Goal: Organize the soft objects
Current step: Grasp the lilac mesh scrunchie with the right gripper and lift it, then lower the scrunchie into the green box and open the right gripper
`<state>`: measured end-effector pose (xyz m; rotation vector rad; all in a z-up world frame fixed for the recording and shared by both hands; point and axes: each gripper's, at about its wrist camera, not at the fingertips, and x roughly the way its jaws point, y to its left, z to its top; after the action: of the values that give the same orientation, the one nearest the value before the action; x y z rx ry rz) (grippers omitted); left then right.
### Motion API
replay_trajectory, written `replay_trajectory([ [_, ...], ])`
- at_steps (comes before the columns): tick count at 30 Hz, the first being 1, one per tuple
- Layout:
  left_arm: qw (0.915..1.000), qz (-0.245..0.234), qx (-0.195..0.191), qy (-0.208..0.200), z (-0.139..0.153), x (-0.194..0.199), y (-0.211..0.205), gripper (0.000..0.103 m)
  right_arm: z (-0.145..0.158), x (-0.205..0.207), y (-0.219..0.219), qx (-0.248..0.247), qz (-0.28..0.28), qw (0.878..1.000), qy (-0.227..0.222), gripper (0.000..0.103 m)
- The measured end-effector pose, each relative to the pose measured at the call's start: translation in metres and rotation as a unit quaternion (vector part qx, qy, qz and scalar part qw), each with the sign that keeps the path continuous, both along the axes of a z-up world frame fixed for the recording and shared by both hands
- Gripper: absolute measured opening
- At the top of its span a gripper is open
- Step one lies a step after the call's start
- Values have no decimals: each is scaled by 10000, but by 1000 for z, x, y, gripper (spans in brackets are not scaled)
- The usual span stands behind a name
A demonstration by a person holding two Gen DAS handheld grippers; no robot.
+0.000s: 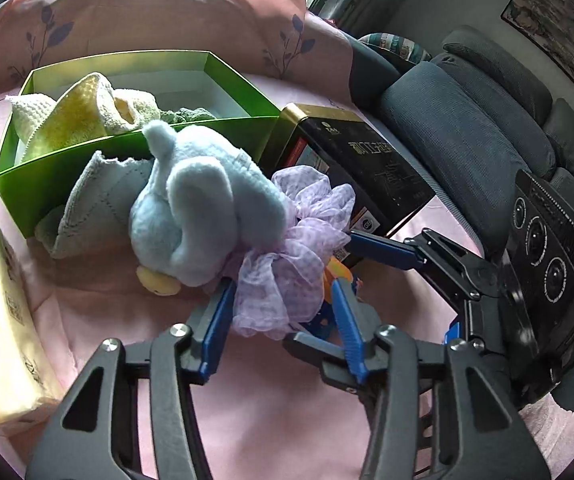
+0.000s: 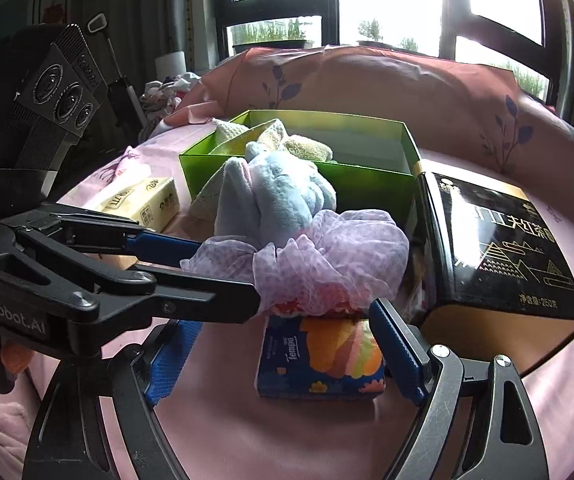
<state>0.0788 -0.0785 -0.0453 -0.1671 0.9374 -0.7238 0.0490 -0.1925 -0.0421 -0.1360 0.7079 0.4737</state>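
Observation:
A lilac gauze scrunchie (image 1: pixel 287 256) (image 2: pixel 319 256) lies on the pink cover against a light-blue plush toy (image 1: pixel 203 204) (image 2: pixel 275 196). My left gripper (image 1: pixel 283 304) is open, its blue pads on either side of the scrunchie. My right gripper (image 2: pixel 283 344) is open around a blue and orange tissue pack (image 2: pixel 319 356) that sits partly under the scrunchie. A green box (image 1: pixel 63 176) (image 2: pixel 367 184) behind the toy holds yellow and cream cloths (image 1: pixel 87 112). A grey cloth (image 1: pixel 95 204) leans on the box front.
A black and gold tin (image 1: pixel 359 160) (image 2: pixel 495 248) stands right of the toy. A cream tissue pack (image 1: pixel 3 320) (image 2: pixel 143 204) lies at the left. A pink pillow (image 1: pixel 147 12) is behind the box. A grey sofa (image 1: pixel 467 128) is at the right.

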Motion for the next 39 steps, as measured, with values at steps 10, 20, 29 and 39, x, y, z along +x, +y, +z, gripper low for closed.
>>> replay_trajectory([
  [10,9990,98,-241,366,2,16,11,17,-6,13,11,15,328,9994,84,26],
  [20,9986,-81,-515,70,49,-20,32,17,38,-29,22,206,465,9976,-474,9],
  [29,9952,-226,-483,-819,142,-22,32,17,124,-36,22,195,426,9898,-1346,9],
  [39,9915,92,-95,-1291,180,48,31,18,163,40,37,253,219,9873,-1551,9],
])
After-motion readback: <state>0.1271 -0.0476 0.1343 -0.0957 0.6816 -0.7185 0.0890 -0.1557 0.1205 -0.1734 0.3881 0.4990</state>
